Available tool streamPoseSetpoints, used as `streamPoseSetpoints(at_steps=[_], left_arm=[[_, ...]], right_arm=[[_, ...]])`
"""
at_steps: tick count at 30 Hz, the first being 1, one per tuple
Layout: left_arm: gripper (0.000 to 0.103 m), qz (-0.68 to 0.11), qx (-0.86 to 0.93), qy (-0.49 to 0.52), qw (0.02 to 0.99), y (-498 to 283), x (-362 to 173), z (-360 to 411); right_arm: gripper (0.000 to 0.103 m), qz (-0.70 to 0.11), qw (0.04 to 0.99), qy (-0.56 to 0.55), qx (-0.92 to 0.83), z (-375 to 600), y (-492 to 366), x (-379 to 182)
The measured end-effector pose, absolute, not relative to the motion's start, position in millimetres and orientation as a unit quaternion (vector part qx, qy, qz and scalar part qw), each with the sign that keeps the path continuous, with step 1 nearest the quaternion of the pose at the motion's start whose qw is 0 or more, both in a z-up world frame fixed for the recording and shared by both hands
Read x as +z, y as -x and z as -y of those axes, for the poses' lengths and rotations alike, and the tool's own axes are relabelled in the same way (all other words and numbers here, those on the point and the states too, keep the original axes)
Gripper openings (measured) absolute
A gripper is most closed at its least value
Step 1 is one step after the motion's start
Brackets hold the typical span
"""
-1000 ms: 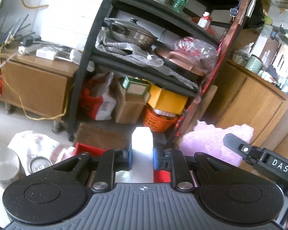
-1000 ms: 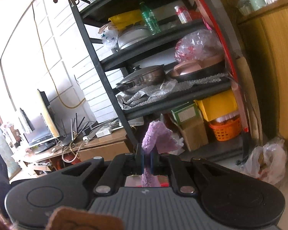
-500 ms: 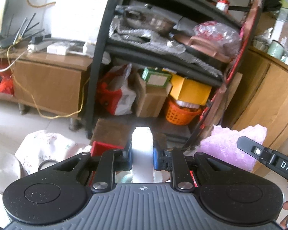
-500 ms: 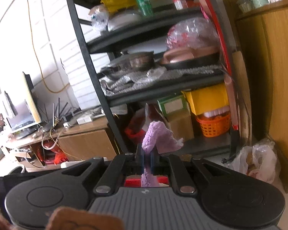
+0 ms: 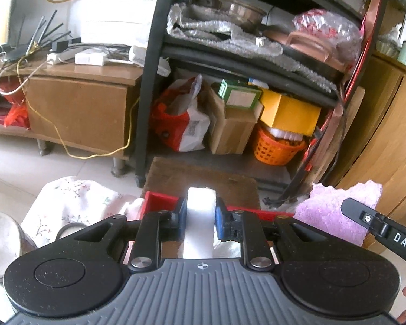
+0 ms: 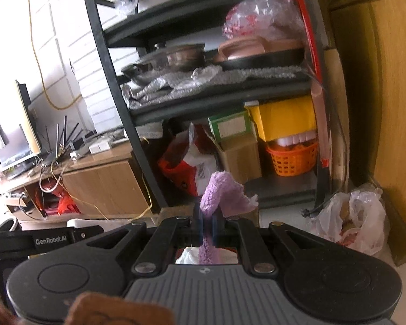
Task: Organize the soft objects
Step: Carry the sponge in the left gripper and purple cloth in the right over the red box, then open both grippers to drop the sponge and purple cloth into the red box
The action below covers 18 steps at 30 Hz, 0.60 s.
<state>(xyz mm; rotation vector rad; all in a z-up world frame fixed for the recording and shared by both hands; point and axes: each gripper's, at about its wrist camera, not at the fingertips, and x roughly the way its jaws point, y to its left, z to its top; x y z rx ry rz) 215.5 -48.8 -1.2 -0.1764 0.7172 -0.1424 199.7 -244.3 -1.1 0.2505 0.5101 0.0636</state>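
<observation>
1. Cluttered black shelving point(image 5: 154, 86) fills the background, with pans and bubble wrap on its middle shelves and boxes, a red-and-white bag and an orange basket point(image 5: 280, 146) on the bottom shelf. A low wooden cabinet point(image 5: 75, 103) stands to its left.

2. Below both tongs sit a brown board point(image 5: 203, 176) on the floor and a red tray point(image 5: 162, 200); only the tray's far edge and corner show, so its contents cannot be told.

3. Left tongs point(image 5: 200, 218): the blue pads stand partly apart with a white soft item point(image 5: 200, 205) between them. The jaws have just been opening. The pads appear to touch its sides, but glare hides whether they press on it.

4. Right tongs point(image 6: 207, 223): fully closed, pinching a fold of the purple fleecy cloth point(image 6: 222, 192). The fold stands up above the pads and the rest hangs below.

5. In the left view the same purple cloth point(image 5: 335, 211) appears at the right, beside the right tongs' black finger point(image 5: 365, 218).

6. Judgement: both items are carried aloft by narrow pinches so that they hang free of the clutter. The widening left jaws suggest the white item is being released over the red tray, the likely collecting place.
</observation>
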Motion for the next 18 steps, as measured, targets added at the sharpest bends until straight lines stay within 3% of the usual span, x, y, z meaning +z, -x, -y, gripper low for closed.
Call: streamPoseSetpoints(at_steps=[5,7,9,18], left_arm=[[0.043,-0.369,-0.063,0.082,0.924,-221,-11,50],[0.047,-0.374,-0.065,0.088,0.921,-220,-13,49],[0.054,-0.376,-0.068,0.087,0.92,-219,-12,49],[0.071,-0.377,-0.079,0.066,0.92,-207,-4,53]], right_arm=[[0.0,-0.268,0.956,-0.119,0.023,245,-207,-12],[0.021,-0.273,0.954,-0.121,0.019,246,-208,-15],[0.031,-0.273,0.955,-0.115,0.015,246,-210,-15],[0.035,-0.275,0.954,-0.115,0.02,241,-200,-8]])
